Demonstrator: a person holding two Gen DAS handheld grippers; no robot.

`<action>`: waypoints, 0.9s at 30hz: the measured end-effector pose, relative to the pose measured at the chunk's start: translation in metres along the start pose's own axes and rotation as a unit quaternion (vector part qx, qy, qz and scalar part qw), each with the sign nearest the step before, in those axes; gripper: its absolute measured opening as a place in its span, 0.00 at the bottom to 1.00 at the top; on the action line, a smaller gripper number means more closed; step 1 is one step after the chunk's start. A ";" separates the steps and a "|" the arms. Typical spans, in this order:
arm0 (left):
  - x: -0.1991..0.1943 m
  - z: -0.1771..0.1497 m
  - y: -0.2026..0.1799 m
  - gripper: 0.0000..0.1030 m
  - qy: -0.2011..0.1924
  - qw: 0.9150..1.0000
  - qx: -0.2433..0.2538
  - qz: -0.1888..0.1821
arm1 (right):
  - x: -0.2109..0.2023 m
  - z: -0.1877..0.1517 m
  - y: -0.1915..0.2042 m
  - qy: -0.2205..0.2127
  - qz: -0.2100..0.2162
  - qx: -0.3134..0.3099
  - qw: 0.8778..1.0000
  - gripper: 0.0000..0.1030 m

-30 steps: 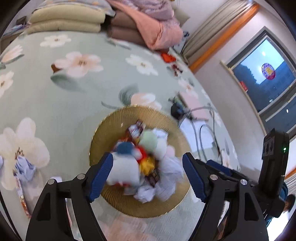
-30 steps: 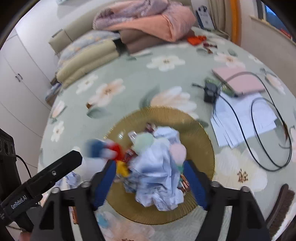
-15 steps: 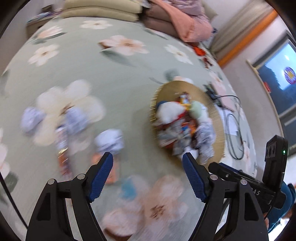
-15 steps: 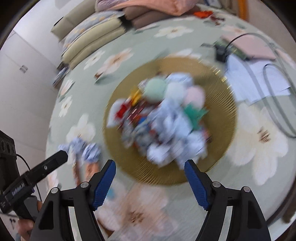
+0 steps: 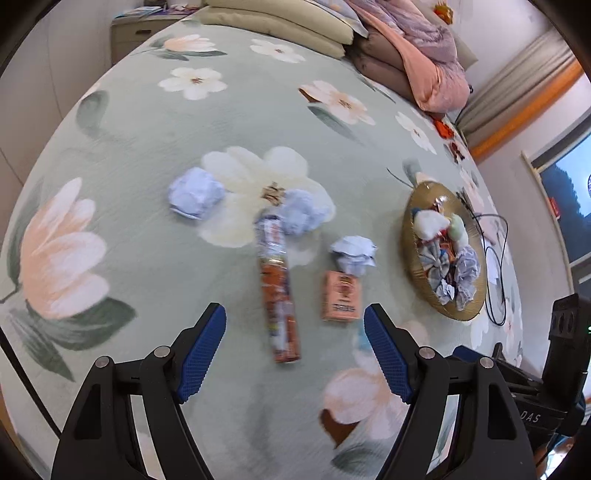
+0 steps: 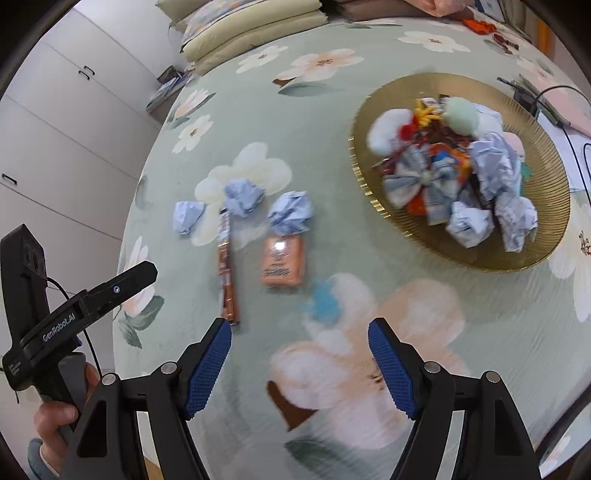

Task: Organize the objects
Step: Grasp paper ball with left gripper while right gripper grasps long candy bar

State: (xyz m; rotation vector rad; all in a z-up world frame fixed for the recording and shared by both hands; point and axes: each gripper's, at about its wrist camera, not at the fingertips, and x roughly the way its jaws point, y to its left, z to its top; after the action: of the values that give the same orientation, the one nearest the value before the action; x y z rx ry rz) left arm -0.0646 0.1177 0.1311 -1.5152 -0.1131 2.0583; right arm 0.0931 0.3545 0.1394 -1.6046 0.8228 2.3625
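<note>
On the flowered green bedspread lie three crumpled pale blue paper balls (image 5: 195,197) (image 5: 301,216) (image 5: 354,254), a long orange snack stick (image 5: 277,295) and a small pink box (image 5: 340,301). My left gripper (image 5: 295,347) hovers open just short of the stick and box, nothing between its fingers. A gold plate (image 6: 546,199) piled with paper balls, wrappers and soft toys sits to the right. My right gripper (image 6: 300,363) is open and empty above a printed flower, with the stick (image 6: 227,273) and box (image 6: 282,260) ahead to its left.
Stacked pillows (image 5: 280,22) and a pink quilt (image 5: 424,62) fill the bed's far end. A black cable (image 5: 495,266) and papers lie beyond the plate. White cupboards (image 6: 55,129) stand at the left. A hand (image 6: 55,413) holds the left gripper's handle.
Both grippers have swung left, away from above the gold plate, to over the loose items on the bedspread. Neither jaw opening has changed.
</note>
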 end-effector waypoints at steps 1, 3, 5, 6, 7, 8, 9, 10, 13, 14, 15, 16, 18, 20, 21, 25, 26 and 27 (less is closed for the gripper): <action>-0.003 0.002 0.009 0.74 0.000 1.000 0.001 0.001 | 0.004 -0.001 0.009 0.002 -0.002 0.002 1.000 0.73; -0.006 0.008 0.026 0.74 0.005 1.000 0.007 0.003 | 0.011 -0.002 0.026 0.006 -0.003 0.007 1.000 0.73; -0.007 0.016 0.044 0.74 0.012 1.000 0.015 0.005 | 0.022 -0.002 0.048 0.008 0.001 0.013 1.000 0.73; -0.007 0.020 0.053 0.74 0.016 1.000 0.016 0.005 | 0.026 -0.002 0.056 0.007 0.000 0.014 1.000 0.73; -0.005 0.025 0.062 0.74 0.019 1.000 0.016 0.004 | 0.033 -0.001 0.066 0.008 -0.003 0.014 1.000 0.73; -0.004 0.028 0.069 0.74 0.020 1.000 0.016 0.003 | 0.039 0.000 0.075 0.009 -0.007 0.010 1.000 0.73; -0.001 0.033 0.076 0.74 0.022 1.000 0.017 0.002 | 0.047 0.002 0.085 0.011 -0.016 0.008 1.000 0.73; 0.004 0.038 0.081 0.74 0.024 1.000 0.018 0.004 | 0.052 0.002 0.092 0.012 -0.023 0.007 1.000 0.73; 0.019 0.051 0.091 0.74 0.025 0.999 0.021 0.005 | 0.068 0.007 0.107 0.011 -0.028 0.005 1.000 0.73; 0.024 0.055 0.093 0.74 0.027 0.999 0.021 0.004 | 0.074 0.010 0.110 0.012 -0.029 0.000 1.000 0.73; 0.030 0.060 0.095 0.74 0.028 0.999 0.022 0.003 | 0.078 0.012 0.113 0.012 -0.031 -0.006 0.999 0.73; 0.037 0.064 0.096 0.74 0.029 0.999 0.023 0.003 | 0.084 0.016 0.116 0.012 -0.033 -0.016 0.999 0.72; 0.049 0.071 0.097 0.74 0.032 0.999 0.026 0.008 | 0.094 0.020 0.120 0.014 -0.034 -0.031 0.999 0.66; 0.063 0.078 0.098 0.74 0.038 0.999 0.030 0.014 | 0.107 0.025 0.122 0.020 -0.028 -0.040 0.999 0.63; 0.068 0.080 0.098 0.74 0.041 0.999 0.031 0.015 | 0.115 0.027 0.122 0.023 -0.027 -0.041 0.999 0.60; 0.093 0.091 0.100 0.74 0.052 0.998 0.034 0.027 | 0.147 0.037 0.119 0.035 -0.045 -0.046 0.997 0.55; 0.098 0.093 0.100 0.74 0.053 0.998 0.033 0.028 | 0.153 0.038 0.117 0.038 -0.047 -0.047 0.997 0.54; 0.104 0.095 0.099 0.74 0.053 0.998 0.033 0.031 | 0.160 0.041 0.115 0.041 -0.047 -0.047 0.997 0.54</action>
State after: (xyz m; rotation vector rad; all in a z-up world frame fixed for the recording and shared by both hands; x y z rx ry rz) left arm -0.2089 0.1109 0.0377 -1.6021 0.0438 2.0037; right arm -0.0543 0.2537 0.0469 -1.7472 0.6444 2.3155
